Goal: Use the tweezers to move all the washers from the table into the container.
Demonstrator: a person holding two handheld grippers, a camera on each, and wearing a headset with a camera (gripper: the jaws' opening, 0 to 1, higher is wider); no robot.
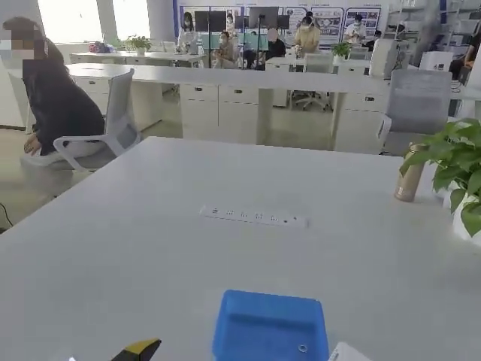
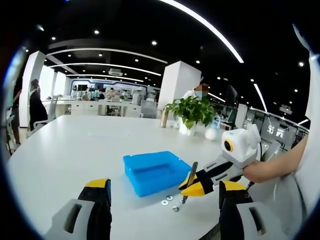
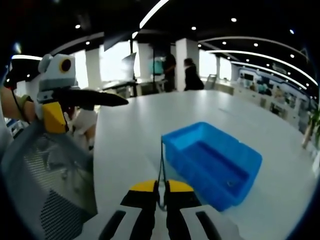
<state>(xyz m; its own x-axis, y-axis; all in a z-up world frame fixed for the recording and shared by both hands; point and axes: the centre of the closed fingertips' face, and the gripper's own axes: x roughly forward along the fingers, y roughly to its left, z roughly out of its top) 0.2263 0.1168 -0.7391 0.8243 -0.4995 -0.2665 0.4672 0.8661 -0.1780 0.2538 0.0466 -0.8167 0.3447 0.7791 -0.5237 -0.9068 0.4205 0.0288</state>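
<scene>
A blue container point(image 1: 259, 323) sits at the table's near edge with one small washer point(image 1: 303, 348) inside. The yellow tip of a gripper point(image 1: 139, 350) pokes in at its lower left. In the left gripper view my left gripper point(image 2: 165, 202) stands wide open and holds nothing. Beyond it lie three washers point(image 2: 170, 201) on the table, in front of the blue container point(image 2: 152, 172). My right gripper point(image 2: 200, 182) reaches in from the right, and its tweezers point(image 2: 191, 174) point down at them. In the right gripper view my right gripper point(image 3: 161, 192) is shut on the thin tweezers point(image 3: 161, 160), beside the container point(image 3: 215, 162).
A white power strip point(image 1: 253, 217) lies mid-table. A metal bottle point(image 1: 409, 180) and a leafy plant point(image 1: 455, 169) stand at the right edge. A person sits on an office chair point(image 1: 101, 135) beyond the far left corner. More desks and people are behind.
</scene>
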